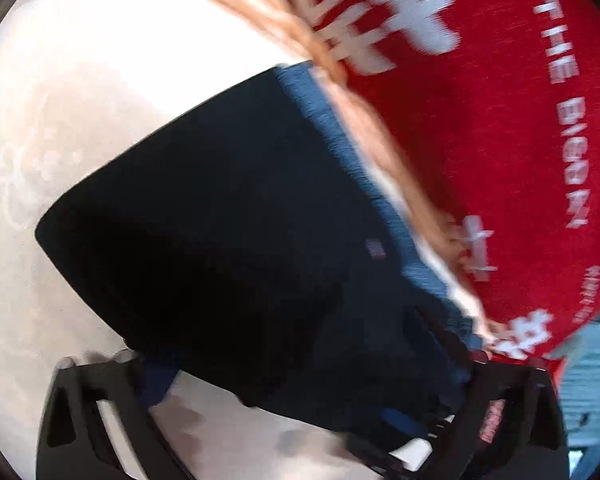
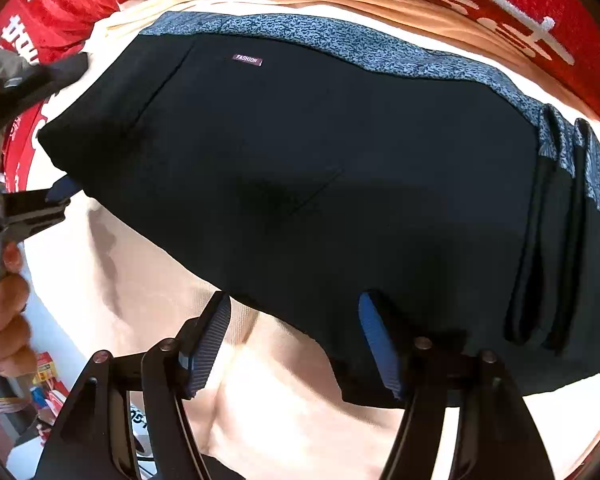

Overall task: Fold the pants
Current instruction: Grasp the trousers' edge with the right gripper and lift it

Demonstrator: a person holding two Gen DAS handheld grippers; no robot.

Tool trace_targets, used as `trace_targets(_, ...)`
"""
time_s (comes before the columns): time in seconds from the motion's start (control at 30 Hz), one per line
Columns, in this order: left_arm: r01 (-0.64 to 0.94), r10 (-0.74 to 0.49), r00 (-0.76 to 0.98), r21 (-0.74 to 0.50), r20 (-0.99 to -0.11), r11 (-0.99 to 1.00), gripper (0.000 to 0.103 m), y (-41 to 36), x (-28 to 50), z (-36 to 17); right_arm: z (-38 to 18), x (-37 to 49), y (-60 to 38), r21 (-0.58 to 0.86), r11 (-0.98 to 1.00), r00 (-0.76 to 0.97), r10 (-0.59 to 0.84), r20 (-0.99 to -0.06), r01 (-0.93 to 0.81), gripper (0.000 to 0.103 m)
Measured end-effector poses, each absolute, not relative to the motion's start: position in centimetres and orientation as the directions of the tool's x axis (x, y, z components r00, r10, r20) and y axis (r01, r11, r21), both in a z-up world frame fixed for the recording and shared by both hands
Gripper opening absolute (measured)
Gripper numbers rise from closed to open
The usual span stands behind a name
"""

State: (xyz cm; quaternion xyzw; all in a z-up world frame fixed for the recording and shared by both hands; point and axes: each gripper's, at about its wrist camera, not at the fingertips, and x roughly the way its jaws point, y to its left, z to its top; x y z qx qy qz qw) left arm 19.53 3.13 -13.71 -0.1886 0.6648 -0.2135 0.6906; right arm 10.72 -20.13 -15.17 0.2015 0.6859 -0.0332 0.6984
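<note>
The dark pants point(image 2: 300, 168), with a blue speckled waistband point(image 2: 340, 44) and a small "FASHION" label point(image 2: 247, 59), lie folded on a cream cloth point(image 2: 148, 280). My right gripper point(image 2: 294, 304) is open at their near edge. Its right pad point(image 2: 380, 344) touches the hem and its left pad point(image 2: 210, 340) is over the cream cloth. The pants point(image 1: 220, 220) fill the blurred left wrist view. My left gripper point(image 1: 284, 344) stands wide at a corner of them, with cloth between its fingers and no visible pinch. It also shows as the left gripper point(image 2: 40, 204) at the pants' left corner.
A red cloth point(image 1: 500, 140) with white lettering lies beyond the pants, with a peach fabric fold point(image 2: 420, 4) along its edge. A hand point(image 2: 4, 320) holds the left gripper's handle. Small items point(image 2: 46, 368) lie off the surface at lower left.
</note>
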Motion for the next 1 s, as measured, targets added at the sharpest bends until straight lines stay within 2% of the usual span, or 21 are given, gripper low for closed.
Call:
trace_targets(0.07,0.076,-0.504,0.069,-0.499,-0.861,0.863,0.067,2.8,19.4,-12.9,-14.9,10.5,-20.1,0.245,0.912,0.056,0.240,-0.969,0.329,0.070)
trace_targets(0.1,0.113,-0.455,0.086,-0.445,-0.886,0.888,0.046,2.4,19.3,-12.6,-14.5,10.4,-20.5,0.251,0.909,0.059,0.245,-0.968,0.333,0.070)
trace_targets(0.13,0.149,-0.406,0.099,-0.390,-0.908,0.909,0.039,2.0,19.2,-12.4,-14.0,10.2,-20.7,0.255,0.905,0.066,0.248,-0.967,0.340,0.070)
trace_targets(0.27,0.334,-0.312,0.192,-0.237,-0.930,0.912,0.038,-0.3,17.8,-10.6,-11.4,9.7,-23.4,0.266,0.877,0.131,0.233,-0.964,0.400,0.070)
trace_targets(0.37,0.517,-0.231,0.330,-0.029,-0.915,0.855,0.038,-3.4,15.1,-9.1,-9.2,10.8,-26.1,0.300,0.852,0.185,0.242,-0.952,0.428,0.071)
trace_targets(0.43,0.606,-0.198,0.402,0.098,-0.894,0.789,0.038,-5.1,13.3,-8.8,-7.6,12.9,-27.1,0.347,0.845,0.214,0.281,-0.936,0.407,0.071)
trace_targets(0.53,0.665,-0.176,0.456,0.203,-0.872,0.719,0.038,-6.0,12.0,-9.0,-6.6,17.3,-27.3,0.427,0.837,0.212,0.374,-0.903,0.342,0.076)
trace_targets(0.67,0.690,-0.162,0.490,0.268,-0.856,0.673,0.038,-6.0,11.5,-9.1,-7.0,23.5,-24.5,0.533,0.802,0.151,0.512,-0.846,0.268,0.078)
trace_targets(0.73,0.706,-0.161,0.512,0.307,-0.844,0.638,0.038,-6.3,11.0,-9.2,-7.8,26.8,-21.7,0.544,0.809,0.064,0.545,-0.836,0.222,0.079)
trace_targets(0.9,0.717,-0.168,0.536,0.341,-0.827,0.608,0.038,-6.1,10.3,-9.1,-10.0,30.6,-14.6,0.501,0.858,-0.119,0.512,-0.851,0.113,0.079)
trace_targets(1.0,0.713,-0.167,0.528,0.328,-0.832,0.620,0.038,-6.0,10.6,-9.0,-11.8,31.6,-12.2,0.429,0.902,-0.199,0.430,-0.880,0.051,0.079)
